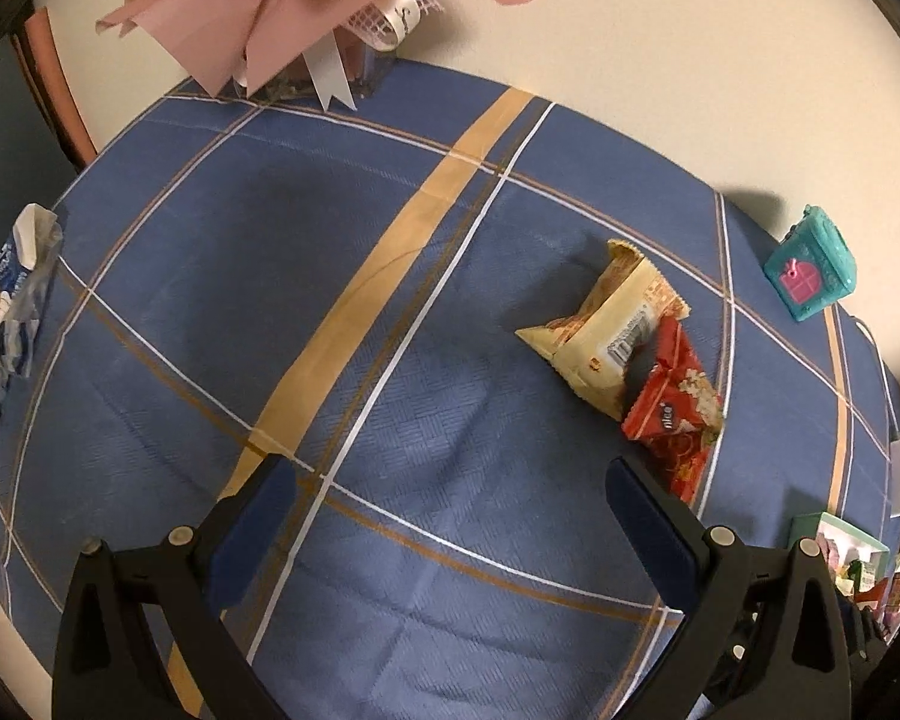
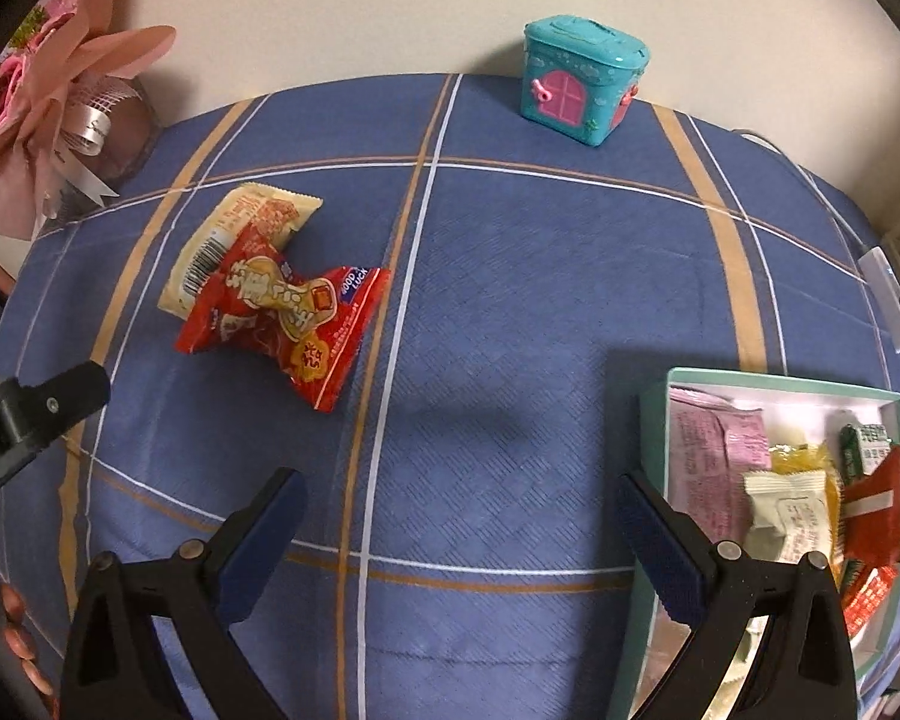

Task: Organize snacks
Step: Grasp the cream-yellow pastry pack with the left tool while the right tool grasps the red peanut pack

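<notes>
Red snack packet [image 2: 282, 324] lay overlapping the cream packet [image 2: 234, 240], ahead-left of the right tongs [image 2: 459, 531]; both tongs, left tongs [image 1: 450, 516] included, gaped wide and empty. Pinching the overlap might drag both packets toward the mint box [image 2: 654, 420].

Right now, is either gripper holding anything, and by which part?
Nothing is held. The left gripper and right gripper are both open over the tablecloth.
</notes>
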Demonstrator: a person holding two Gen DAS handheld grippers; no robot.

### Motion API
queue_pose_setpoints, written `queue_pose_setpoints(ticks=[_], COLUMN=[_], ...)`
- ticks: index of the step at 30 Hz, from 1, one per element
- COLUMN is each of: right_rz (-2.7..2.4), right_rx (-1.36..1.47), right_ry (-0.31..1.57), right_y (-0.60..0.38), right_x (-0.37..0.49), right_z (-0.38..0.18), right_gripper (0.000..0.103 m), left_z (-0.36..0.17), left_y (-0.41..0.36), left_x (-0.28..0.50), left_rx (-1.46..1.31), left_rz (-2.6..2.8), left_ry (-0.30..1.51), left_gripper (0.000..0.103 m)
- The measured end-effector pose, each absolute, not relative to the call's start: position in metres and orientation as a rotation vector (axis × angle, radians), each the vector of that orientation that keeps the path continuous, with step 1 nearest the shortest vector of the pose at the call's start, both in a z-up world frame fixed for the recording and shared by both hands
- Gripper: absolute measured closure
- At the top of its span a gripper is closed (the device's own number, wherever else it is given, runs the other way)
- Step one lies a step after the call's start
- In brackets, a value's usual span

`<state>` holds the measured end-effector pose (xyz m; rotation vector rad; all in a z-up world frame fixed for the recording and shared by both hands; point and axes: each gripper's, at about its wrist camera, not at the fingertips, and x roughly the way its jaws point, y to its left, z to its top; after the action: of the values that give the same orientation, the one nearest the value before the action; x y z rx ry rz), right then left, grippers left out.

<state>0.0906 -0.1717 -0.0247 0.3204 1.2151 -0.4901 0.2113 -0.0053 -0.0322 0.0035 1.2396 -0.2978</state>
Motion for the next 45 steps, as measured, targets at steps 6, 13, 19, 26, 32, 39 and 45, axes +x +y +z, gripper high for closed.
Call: queue_pose_setpoints(ticks=[6, 13, 19, 26, 32, 39, 45], right_rz=[-0.467, -0.436, -0.424, -0.382, -0.386, -0.46, -0.462], right_rx=[0.324, 0.342, 0.38, 0.348, 0.39, 0.455, 0.483], right_ry=[1.159, 1.063, 0.999, 1.024, 1.053, 1.055, 1.016], right_y=[-0.173, -0.172, -0.172, -0.164, -0.17, -0.198, -0.214], right_x=[0.095, 0.108, 0.134, 0.159, 0.165, 0.149, 0.142], right_z=[-0.023, -0.014, -0.019, -0.037, -0.054, -0.063, -0.058], right_gripper=[0.0, 0.0, 0.0, 0.0, 0.0, 0.004, 0.027], left_z=[-0.028, -0.029, -0.025, -0.029, -0.032, -0.034, -0.045], left_y=[-0.008, -0.005, -0.011, -0.026, -0.04, -0.077, -0.101], left_x=[0.22, 0.23, 0.248, 0.266, 0.269, 0.263, 0.263], left_rx=[-0.014, -0.03, 0.002, 0.043, 0.074, 0.169, 0.232], left_rz=[-0.324, -0.319, -0.319, -0.385, -0.436, -0.507, -0.53], left_ry=[1.211, 1.186, 1.159, 1.173, 1.19, 1.173, 1.174], left_gripper=[0.0, 0.0, 0.0, 0.0, 0.0, 0.0, 0.006])
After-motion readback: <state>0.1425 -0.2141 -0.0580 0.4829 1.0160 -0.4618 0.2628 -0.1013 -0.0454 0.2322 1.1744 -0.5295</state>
